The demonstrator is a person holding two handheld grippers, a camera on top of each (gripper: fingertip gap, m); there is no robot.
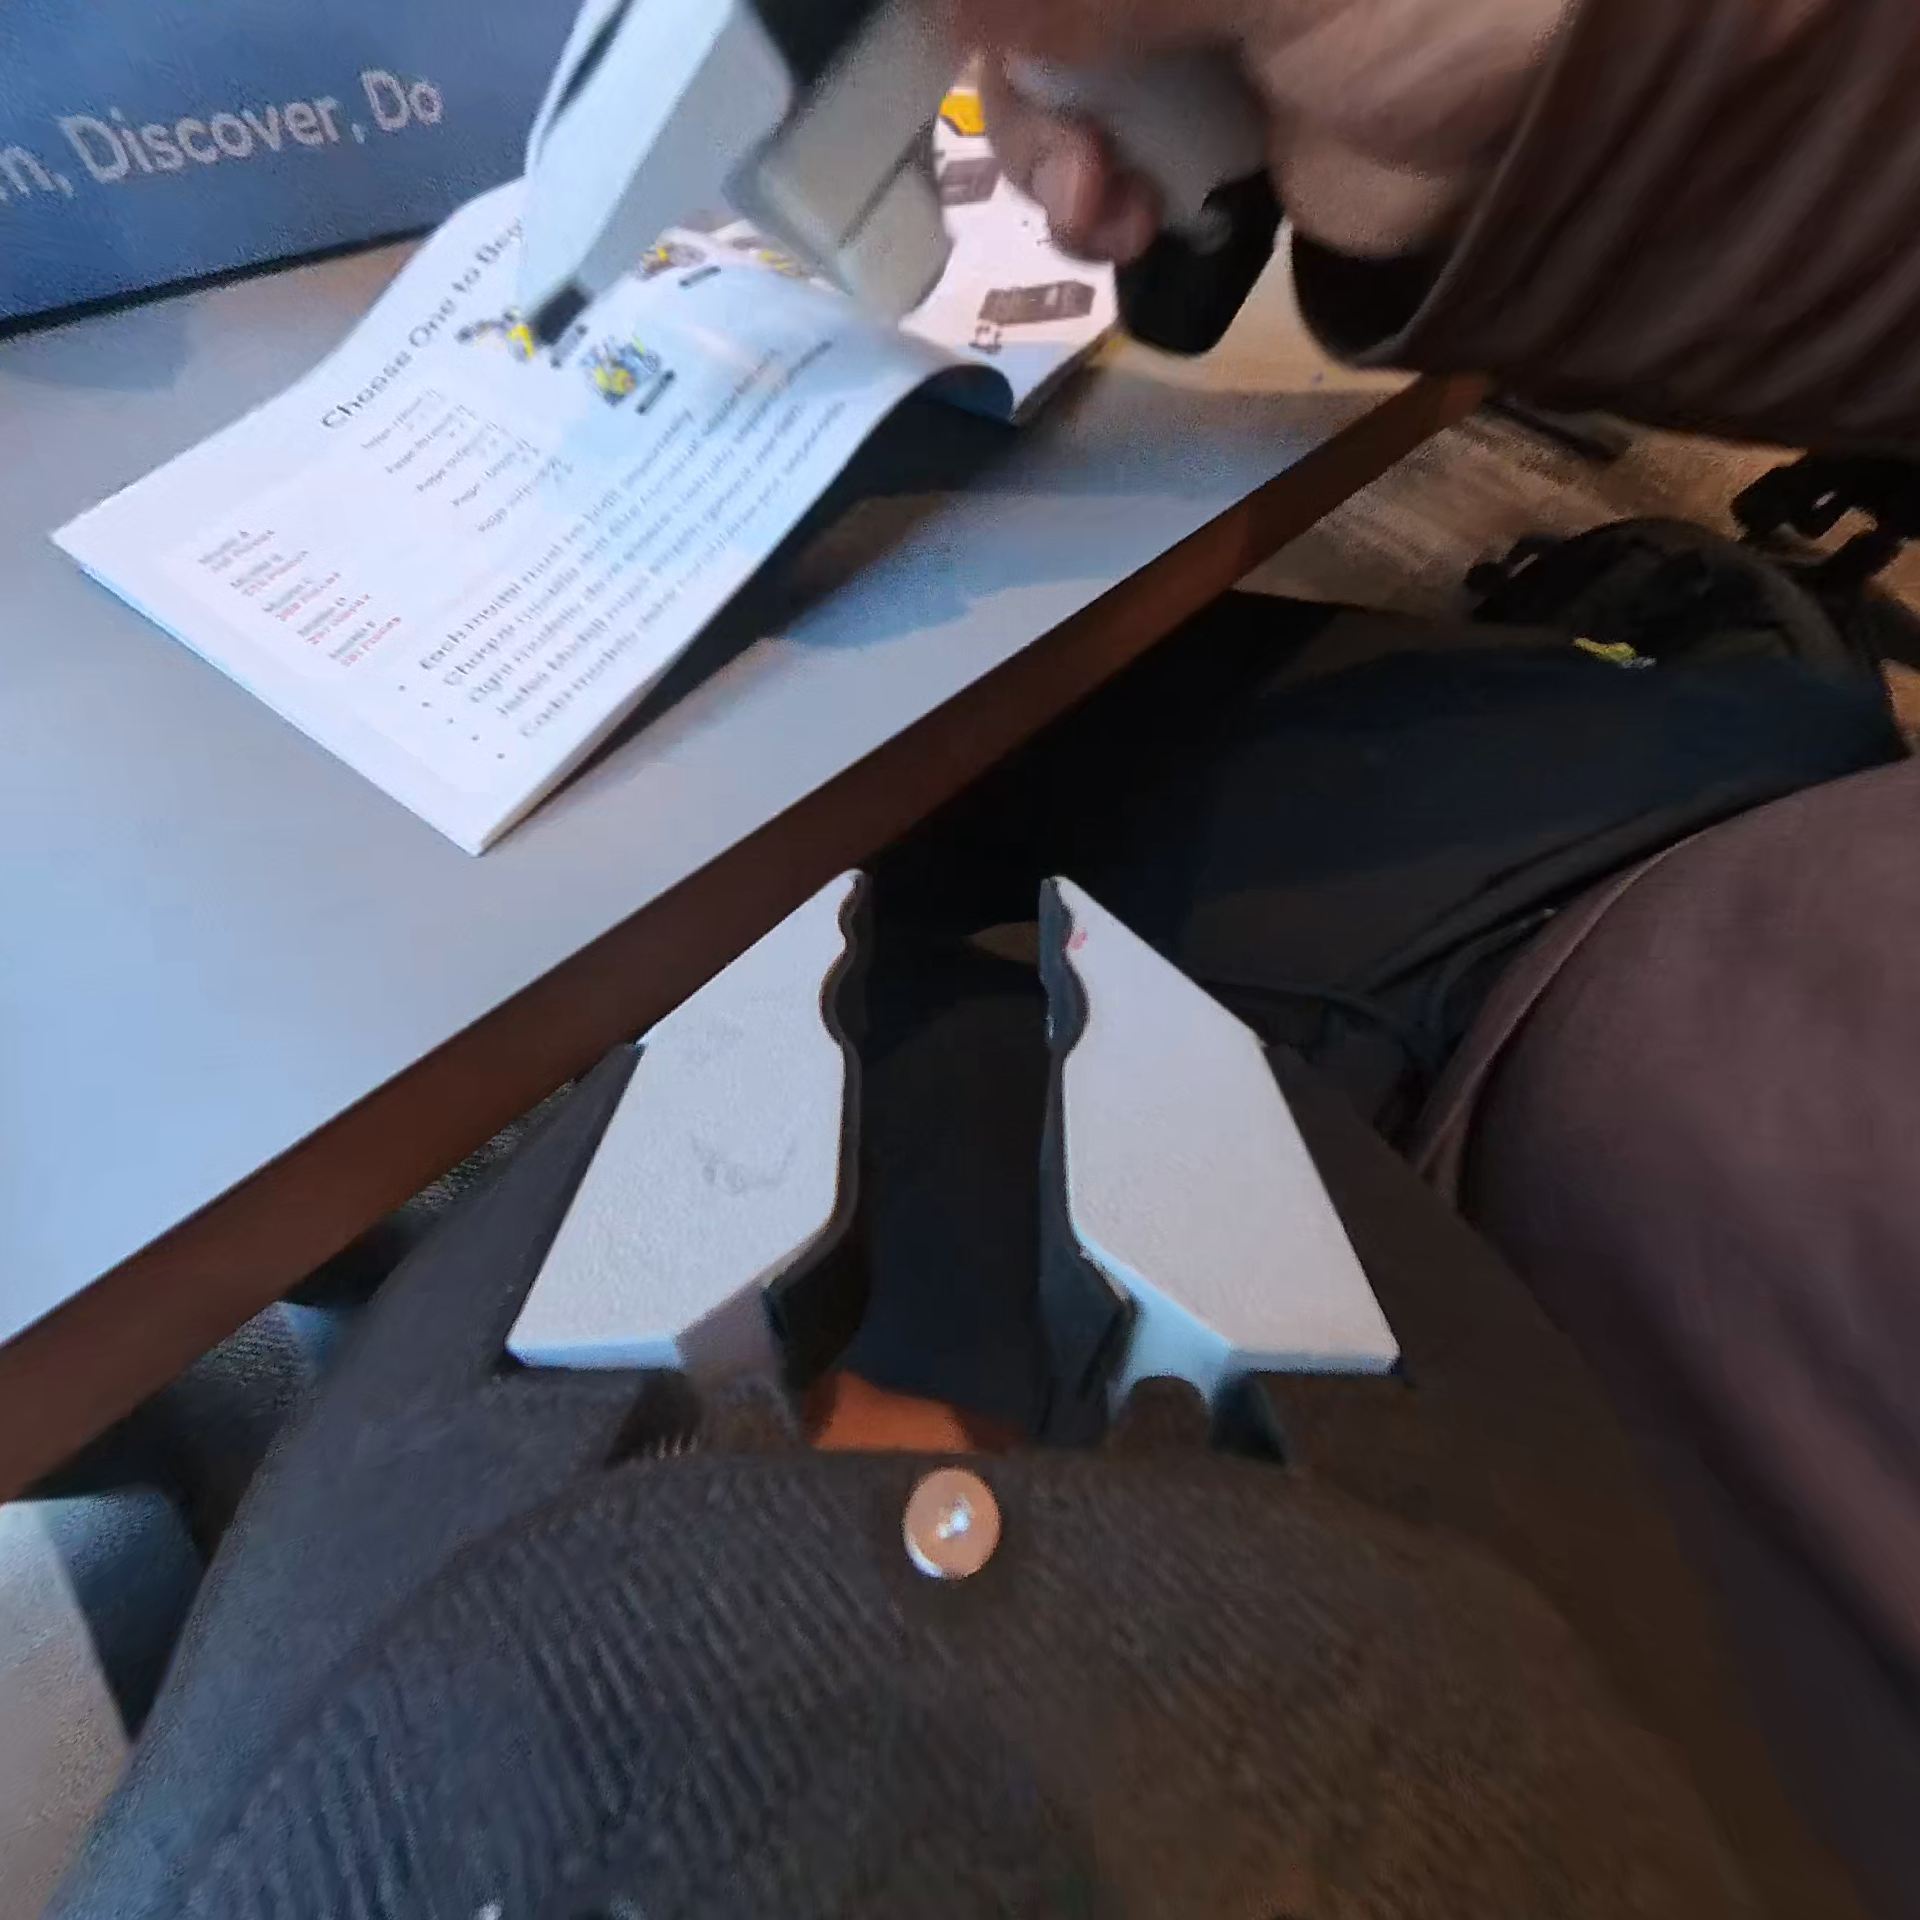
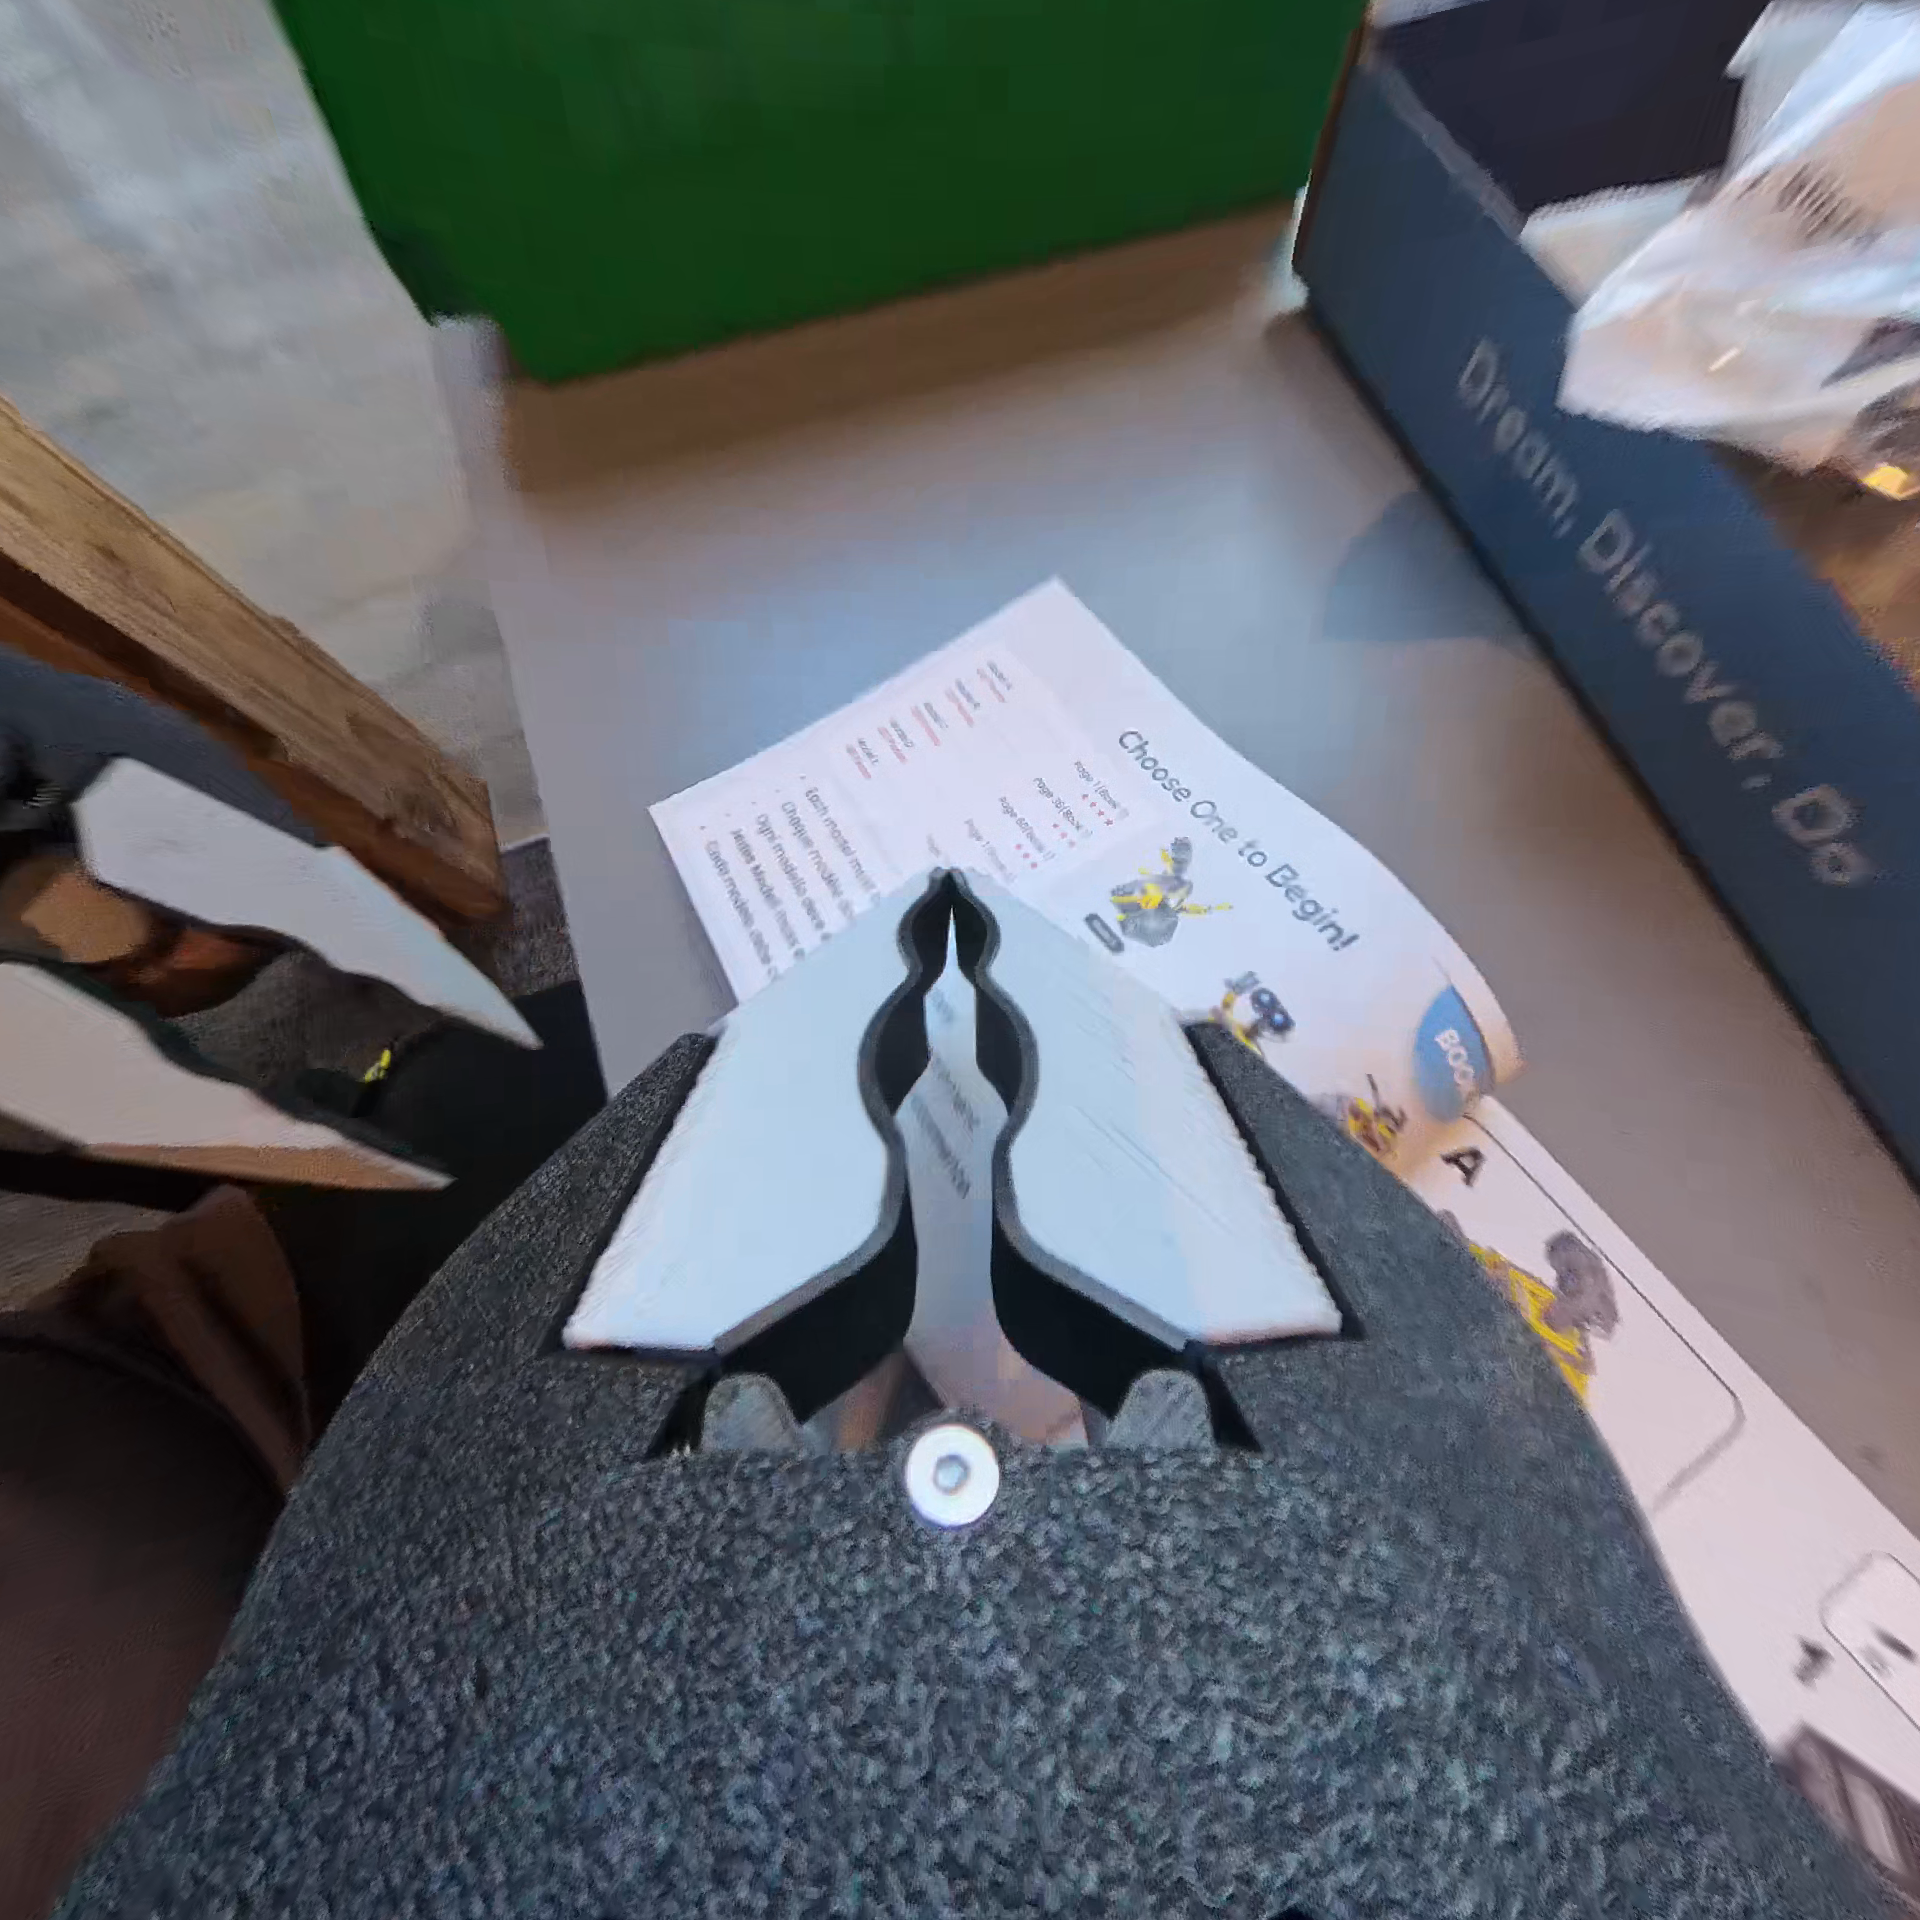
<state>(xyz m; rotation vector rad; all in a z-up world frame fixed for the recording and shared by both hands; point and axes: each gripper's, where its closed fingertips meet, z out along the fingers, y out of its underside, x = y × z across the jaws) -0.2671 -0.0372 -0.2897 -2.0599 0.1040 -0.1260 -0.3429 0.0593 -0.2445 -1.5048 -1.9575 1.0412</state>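
An open white instruction booklet (image 2: 1049, 790) lies on the grey table (image 2: 831, 540). My right gripper (image 2: 951, 885) is shut on one of its pages, which runs up between the fingers and is lifted off the spread. In the left wrist view the booklet (image 1: 416, 540) shows with that page arched up under the right gripper (image 1: 556, 312). My left gripper (image 1: 954, 894) is open and empty, held just off the table's near edge over the person's lap. It also shows at the left of the right wrist view (image 2: 494, 1112).
A dark blue cardboard box (image 2: 1662, 623) with clear plastic bags (image 2: 1766, 260) stands beside the booklet. A green panel (image 2: 779, 156) is at the back and a wooden beam (image 2: 260, 707) at the left. A black bag (image 1: 1558, 727) lies on the floor. About 12 cm separates my left fingertips from my right.
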